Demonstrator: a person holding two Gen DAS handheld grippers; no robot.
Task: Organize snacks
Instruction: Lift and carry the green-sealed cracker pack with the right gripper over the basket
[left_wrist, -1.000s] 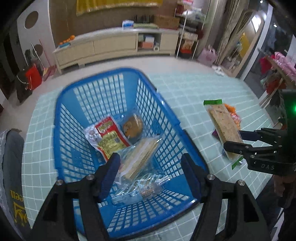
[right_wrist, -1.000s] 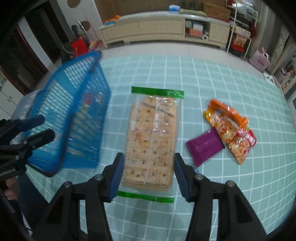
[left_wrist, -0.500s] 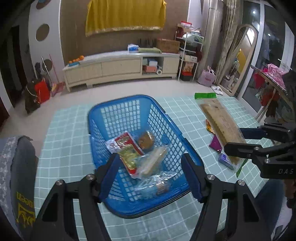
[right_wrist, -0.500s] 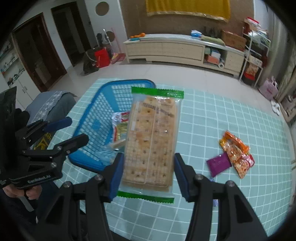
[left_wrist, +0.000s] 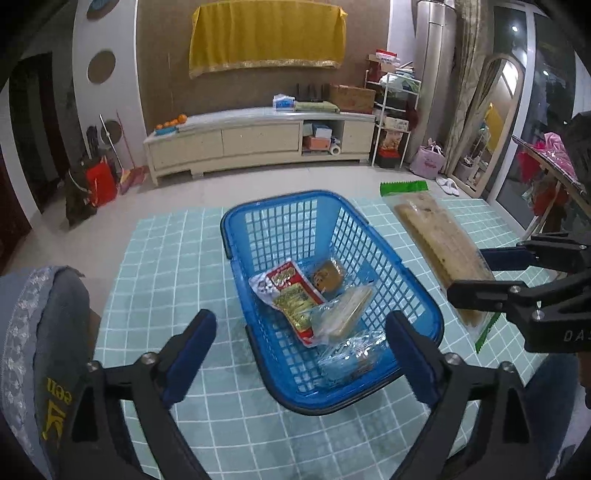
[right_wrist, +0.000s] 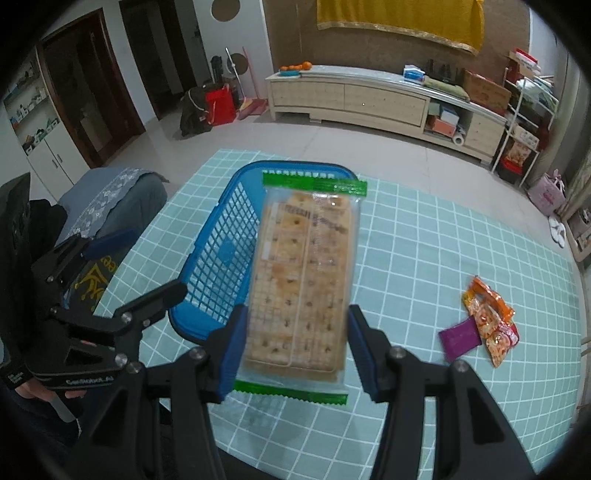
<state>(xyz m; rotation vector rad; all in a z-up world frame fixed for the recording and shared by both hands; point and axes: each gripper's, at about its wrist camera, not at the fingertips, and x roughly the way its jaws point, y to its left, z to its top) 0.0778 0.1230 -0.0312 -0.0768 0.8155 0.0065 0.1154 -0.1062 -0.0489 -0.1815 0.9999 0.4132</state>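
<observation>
so far the sorting looks partly done: the blue basket (left_wrist: 332, 295), standing on the tiled table (left_wrist: 166, 258) toward its left edge, already holds several packets. a red-and-yellow packet (left_wrist: 291, 295) lies flat on the basket floor, a small brown round snack (left_wrist: 327, 277) sits just beyond it, a clear-wrapped wafer pack (left_wrist: 347, 310) leans beside them, and a crinkled clear bag (left_wrist: 351, 354) rests against the near wall.

the cracker pack (right_wrist: 299, 280) is in the air, off the table, hanging over the basket's right rim as the right wrist view shows it. the right gripper (right_wrist: 295, 347) has it clamped by its lower end, one blue pad on each long side. it is a long, flat, clear sleeve with green crimped seals at both ends, rows of pale square crackers showing through; it looks stiff enough to keep its shape from one end.

the left gripper (left_wrist: 299, 354) has just been opening; its jaws stand wide with nothing between them, poised above the basket's near end.

what seems left: dropping the crackers in, then the orange packets (right_wrist: 487, 321) and the purple packet (right_wrist: 460, 338), which lie touching near the table's right edge, well apart from the basket.
</observation>
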